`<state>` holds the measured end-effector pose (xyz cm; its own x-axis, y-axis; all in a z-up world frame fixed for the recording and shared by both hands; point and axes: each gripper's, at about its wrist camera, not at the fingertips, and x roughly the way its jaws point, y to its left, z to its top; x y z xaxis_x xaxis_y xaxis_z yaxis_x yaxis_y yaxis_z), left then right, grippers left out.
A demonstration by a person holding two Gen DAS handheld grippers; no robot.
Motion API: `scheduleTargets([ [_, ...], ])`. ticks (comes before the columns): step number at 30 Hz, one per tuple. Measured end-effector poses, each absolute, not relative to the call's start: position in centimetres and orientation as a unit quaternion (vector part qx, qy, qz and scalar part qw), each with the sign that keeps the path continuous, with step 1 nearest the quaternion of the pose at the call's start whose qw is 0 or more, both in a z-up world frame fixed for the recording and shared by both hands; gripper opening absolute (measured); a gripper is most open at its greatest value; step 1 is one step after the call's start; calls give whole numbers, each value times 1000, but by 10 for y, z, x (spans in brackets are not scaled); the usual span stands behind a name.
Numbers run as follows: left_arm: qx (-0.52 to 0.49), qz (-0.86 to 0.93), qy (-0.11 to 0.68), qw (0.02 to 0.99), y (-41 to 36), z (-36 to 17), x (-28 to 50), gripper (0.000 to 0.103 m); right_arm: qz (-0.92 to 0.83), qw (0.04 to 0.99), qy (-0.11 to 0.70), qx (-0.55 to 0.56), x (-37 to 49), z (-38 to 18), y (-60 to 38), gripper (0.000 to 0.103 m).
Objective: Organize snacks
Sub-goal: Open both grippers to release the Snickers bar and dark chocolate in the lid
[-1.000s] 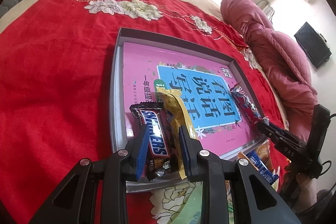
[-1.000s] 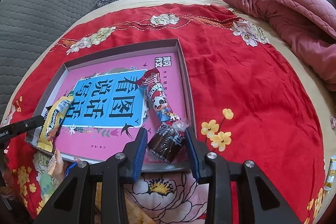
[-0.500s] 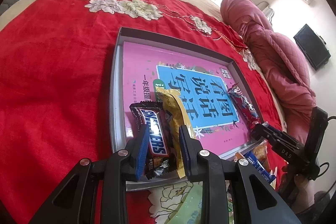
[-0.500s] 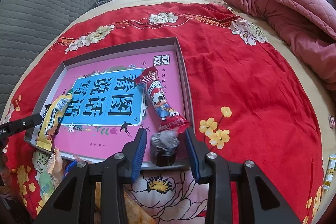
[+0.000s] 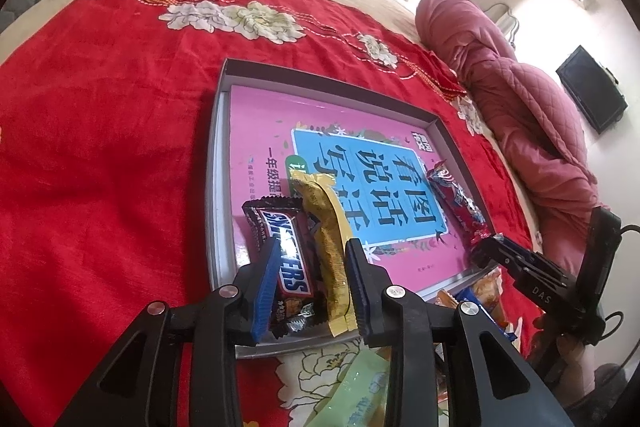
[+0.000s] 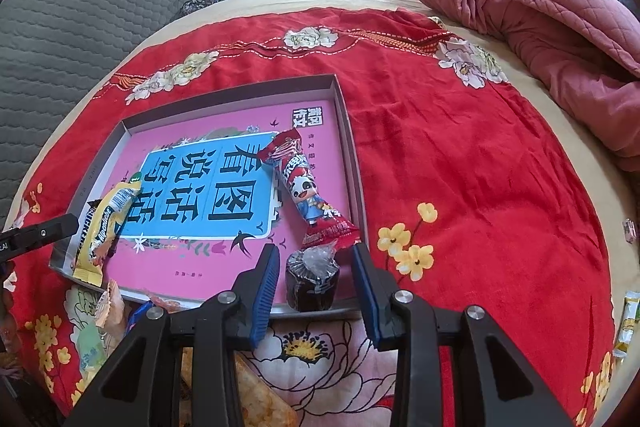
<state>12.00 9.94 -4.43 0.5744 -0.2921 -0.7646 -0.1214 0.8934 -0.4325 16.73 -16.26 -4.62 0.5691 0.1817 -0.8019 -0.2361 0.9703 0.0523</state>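
A grey tray (image 5: 216,163) with a pink book in it lies on the red bedspread. My left gripper (image 5: 312,287) hovers over the tray's near left corner, its jaws opening. A Snickers bar (image 5: 288,255) and a yellow bar (image 5: 326,227) lie in the tray between its pads, which no longer squeeze them. My right gripper (image 6: 314,275) is open at the near right corner. A dark round snack (image 6: 312,279) in clear wrap stands between its fingers with gaps on both sides. A red snack with a panda on it (image 6: 308,191) lies just beyond.
Several loose snack packets (image 6: 108,311) lie on the bedspread in front of the tray, with a green packet (image 5: 360,387) under my left gripper. A pink quilt (image 6: 560,27) is heaped at the right. A grey headboard (image 6: 60,27) rises at the left.
The dark snack went from tilted between the right fingers to standing free on the tray. The left pads have spread a little, and the Snickers bar lies lower in the tray.
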Motion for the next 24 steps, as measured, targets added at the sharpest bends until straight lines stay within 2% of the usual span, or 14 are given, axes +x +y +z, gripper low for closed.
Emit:
scheduleTargets([
  [4, -225, -48, 456, 860, 101, -41, 118, 43, 118, 887, 445, -30, 166, -43, -164, 37],
  [9, -225, -48, 453, 861, 102, -39, 117, 43, 117, 890, 440, -32, 164, -40, -164, 40],
  [11, -225, -49, 453, 861, 102, -39, 117, 43, 113, 891, 438, -35, 164, -38, -164, 53],
  [24, -221, -54, 445, 866, 101, -30, 114, 50, 108, 898, 427, -23, 160, -28, -171, 53],
])
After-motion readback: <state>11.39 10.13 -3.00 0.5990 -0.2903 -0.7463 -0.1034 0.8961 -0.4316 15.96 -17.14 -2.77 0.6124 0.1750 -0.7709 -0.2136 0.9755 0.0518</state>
